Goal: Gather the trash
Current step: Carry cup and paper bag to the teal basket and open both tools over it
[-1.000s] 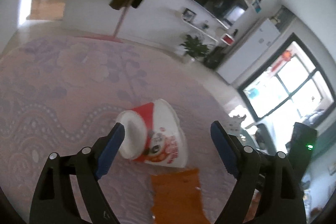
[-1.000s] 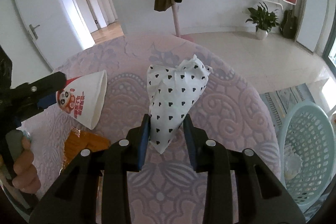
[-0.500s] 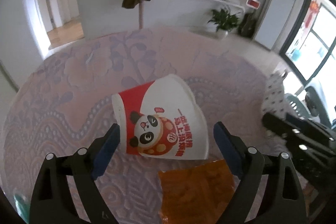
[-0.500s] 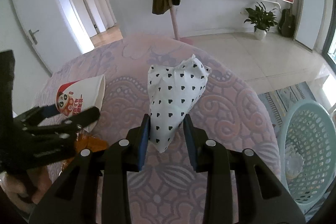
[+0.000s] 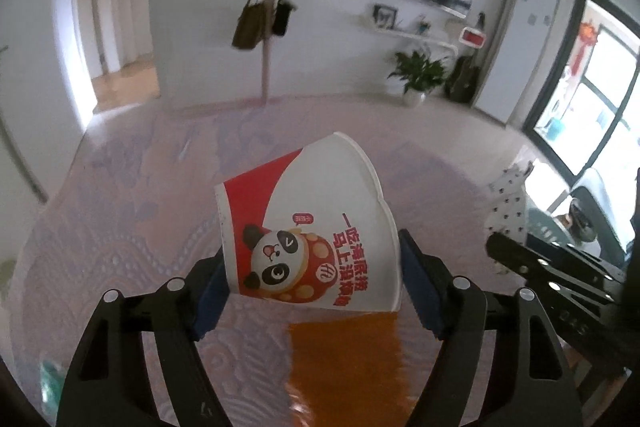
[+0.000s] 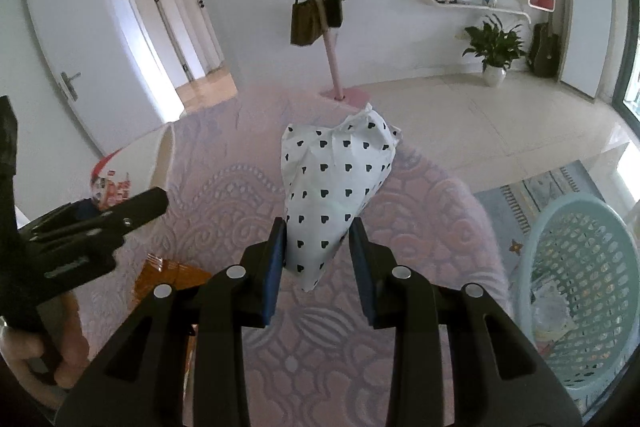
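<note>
A white and red paper cup (image 5: 316, 227) with a panda print lies on its side between the blue pads of my left gripper (image 5: 310, 259). The jaws are closing and both pads press its sides, holding it off the table. The cup (image 6: 160, 163) shows at the left of the right wrist view too. My right gripper (image 6: 318, 227) is shut on the lower tip of a crumpled white paper bag (image 6: 336, 179) with black hearts, held above the table. An orange wrapper (image 5: 348, 359) lies flat on the cloth under the cup.
A pink lace cloth covers the round table (image 5: 120, 207). A pale blue mesh basket (image 6: 576, 201) with some trash inside stands on the floor at the right. A pink coat stand (image 6: 332, 59) with bags stands beyond the table. Something green (image 5: 52, 383) lies at the table's near left.
My left gripper rolled level, its pads came in onto the cup, and the cup rose off the cloth. My right gripper rose a little with the bag still held.
</note>
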{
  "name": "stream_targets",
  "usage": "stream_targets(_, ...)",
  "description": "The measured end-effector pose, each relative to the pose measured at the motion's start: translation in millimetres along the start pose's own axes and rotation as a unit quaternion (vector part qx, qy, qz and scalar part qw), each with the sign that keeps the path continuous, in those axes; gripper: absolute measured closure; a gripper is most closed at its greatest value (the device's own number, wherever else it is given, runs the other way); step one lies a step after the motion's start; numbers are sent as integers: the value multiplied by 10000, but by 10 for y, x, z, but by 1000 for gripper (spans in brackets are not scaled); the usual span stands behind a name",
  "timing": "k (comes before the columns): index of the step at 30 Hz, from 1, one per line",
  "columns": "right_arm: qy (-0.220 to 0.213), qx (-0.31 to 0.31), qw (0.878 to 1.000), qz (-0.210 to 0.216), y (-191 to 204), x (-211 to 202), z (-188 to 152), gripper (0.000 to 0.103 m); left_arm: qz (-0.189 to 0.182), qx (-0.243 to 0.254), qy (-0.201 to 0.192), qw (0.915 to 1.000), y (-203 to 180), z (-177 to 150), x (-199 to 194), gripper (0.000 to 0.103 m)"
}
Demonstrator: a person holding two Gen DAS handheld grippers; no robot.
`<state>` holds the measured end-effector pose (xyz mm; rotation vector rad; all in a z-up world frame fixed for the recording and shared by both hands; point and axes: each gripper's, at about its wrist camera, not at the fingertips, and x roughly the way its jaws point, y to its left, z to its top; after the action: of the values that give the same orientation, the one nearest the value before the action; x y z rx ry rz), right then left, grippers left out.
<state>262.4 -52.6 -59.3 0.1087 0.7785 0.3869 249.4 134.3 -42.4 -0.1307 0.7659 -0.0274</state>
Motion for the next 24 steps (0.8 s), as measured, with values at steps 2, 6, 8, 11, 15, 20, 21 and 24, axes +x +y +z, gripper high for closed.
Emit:
stream_targets(2, -176, 63, 9998, -46, -84, -168, 42, 74, -103, 101, -133, 9998, -145, 35, -110, 29)
stream_targets(6, -472, 211, 9984, -218, -339, -520, 95, 74, -396, 302, -338, 9982, -543, 113, -277, 29)
stream_targets(8, -565, 324, 9969, -442, -536, -696, 100, 74, -570, 432, -424, 9965, -793, 125, -335, 29)
stream_targets(11, -652, 510, 9940, -709, -836, -883, 67, 74, -845, 651, -451, 9933, -1144, 93, -366, 29)
stream_targets(15, -616, 865, 9883, -1098, -1337, -1076, -31, 74, -1097, 1059, -367, 9876, -1712, 8, -299, 29)
stream_targets(20, -374, 1346, 9796, -1446, -1924, -1158, -234, 74, -1427, 1446, -53, 9791, -2358, -189, -63, 29)
stream_targets(21, -279, 1474, 9771, -1507, -2068, -1160, -298, 74, -1465, 1501, 37, 9777, -2452, -229, 8, 29)
stream_targets(24, -126, 1710, 9721, -1601, -2329, -1154, -442, 74, -1608, 1566, 356, 9738, -2674, -342, 238, 29)
